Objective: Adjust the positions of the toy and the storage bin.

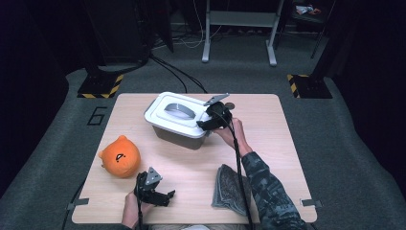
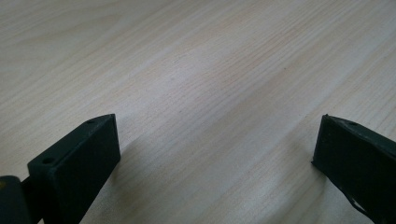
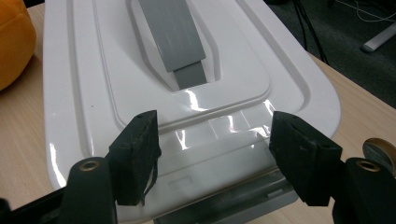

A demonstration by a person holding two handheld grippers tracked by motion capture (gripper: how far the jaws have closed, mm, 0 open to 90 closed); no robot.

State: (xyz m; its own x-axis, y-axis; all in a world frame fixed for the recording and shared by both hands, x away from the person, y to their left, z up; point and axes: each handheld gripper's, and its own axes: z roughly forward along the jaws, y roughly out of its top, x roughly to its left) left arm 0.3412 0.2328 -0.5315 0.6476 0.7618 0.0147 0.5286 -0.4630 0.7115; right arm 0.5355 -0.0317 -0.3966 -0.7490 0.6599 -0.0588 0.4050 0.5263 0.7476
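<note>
High view: pale wooden surface, largest item. White-lidded grey bin at centre back, lid on, grey handle lying flat in lid recess. Orange plush toy front left; folded grey cloth front right. Right claw at bin's near lid edge, jaws partly spread, straddling lid rim, nothing gripped. Left claw low over bare surface, jaws wide, empty.
</note>
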